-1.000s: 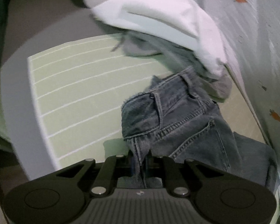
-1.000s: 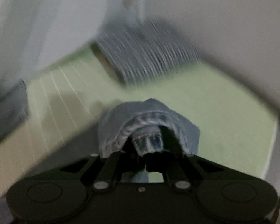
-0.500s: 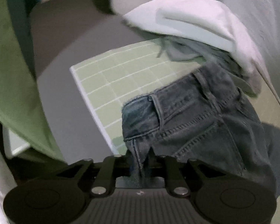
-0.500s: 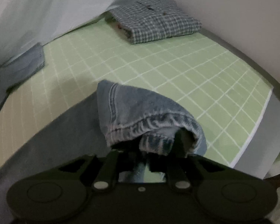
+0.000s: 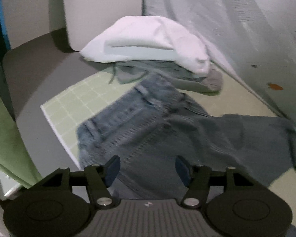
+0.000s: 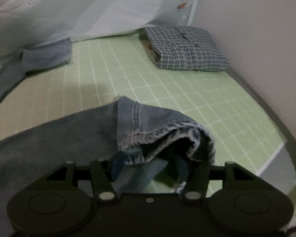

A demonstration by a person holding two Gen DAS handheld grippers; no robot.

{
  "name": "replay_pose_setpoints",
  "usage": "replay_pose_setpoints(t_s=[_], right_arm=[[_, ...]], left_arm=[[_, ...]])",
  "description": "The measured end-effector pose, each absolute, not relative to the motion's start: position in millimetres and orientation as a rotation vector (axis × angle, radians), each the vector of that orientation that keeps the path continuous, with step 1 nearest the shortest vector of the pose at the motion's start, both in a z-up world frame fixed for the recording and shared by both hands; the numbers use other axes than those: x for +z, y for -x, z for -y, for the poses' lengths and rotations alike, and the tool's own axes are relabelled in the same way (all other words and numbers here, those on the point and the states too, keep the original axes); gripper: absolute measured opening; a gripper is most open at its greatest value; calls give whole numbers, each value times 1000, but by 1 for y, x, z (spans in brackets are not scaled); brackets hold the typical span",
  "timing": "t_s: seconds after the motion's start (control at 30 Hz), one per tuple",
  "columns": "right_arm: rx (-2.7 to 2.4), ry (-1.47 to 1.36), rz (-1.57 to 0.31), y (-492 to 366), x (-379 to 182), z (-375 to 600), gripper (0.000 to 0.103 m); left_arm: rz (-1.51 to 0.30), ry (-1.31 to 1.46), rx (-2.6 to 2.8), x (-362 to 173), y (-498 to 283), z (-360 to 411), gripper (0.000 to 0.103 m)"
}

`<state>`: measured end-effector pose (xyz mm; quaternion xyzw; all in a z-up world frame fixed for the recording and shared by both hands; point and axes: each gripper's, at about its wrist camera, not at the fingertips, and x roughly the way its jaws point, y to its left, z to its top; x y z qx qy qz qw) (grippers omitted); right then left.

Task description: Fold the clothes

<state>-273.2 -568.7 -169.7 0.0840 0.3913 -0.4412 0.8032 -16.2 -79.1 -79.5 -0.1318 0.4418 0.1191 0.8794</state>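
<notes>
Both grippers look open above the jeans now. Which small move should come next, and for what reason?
Probably grasp the leg hem with the right gripper and pull it flat: the jeans lie spread on the green mat, but the hem is bunched and curled.

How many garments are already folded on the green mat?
1: the checked shirt, at the far right corner by the wall. The jeans lie spread out; the pile is unfolded and may hide others.

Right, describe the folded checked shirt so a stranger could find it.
Start at the green gridded mat covering the table. At its far right corner, beside the wall, lies the plaid shirt. It alone is checked and neatly squared; the jeans are plain denim.
</notes>
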Motion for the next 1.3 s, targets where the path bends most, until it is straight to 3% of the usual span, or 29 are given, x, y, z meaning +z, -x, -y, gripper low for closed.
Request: replay_pose_setpoints(t_s=[0.23, 0.5, 0.8, 0.83, 0.87, 0.9, 0.93, 1.13, 1.3], right_arm=[[-1001, -77, -760, 283, -156, 632, 49], [-991, -343, -737, 323, -177, 629, 73], [-966, -641, -701, 368, -199, 627, 77], [-962, -674, -696, 373, -202, 627, 75], [-958, -707, -692, 378, -205, 626, 56], [-954, -740, -687, 383, -207, 626, 29], [-944, -757, -685, 386, -208, 627, 23], [-918, -576, -541, 386, -142, 650, 20], [-1008, -681, -422, 413, -117, 693, 20]], left_arm=[[-926, 236, 175, -77, 37, 133, 67], [-975, 231, 149, -84, 55, 163, 69], [-999, 208, 123, -85, 62, 179, 70], [-1002, 205, 116, -85, 61, 182, 70], [-1000, 200, 107, -85, 61, 185, 70], [-997, 196, 101, -84, 61, 188, 70], [-994, 194, 99, -83, 61, 189, 70], [-978, 183, 92, -78, 64, 194, 70], [-988, 209, 127, -80, 67, 182, 70]])
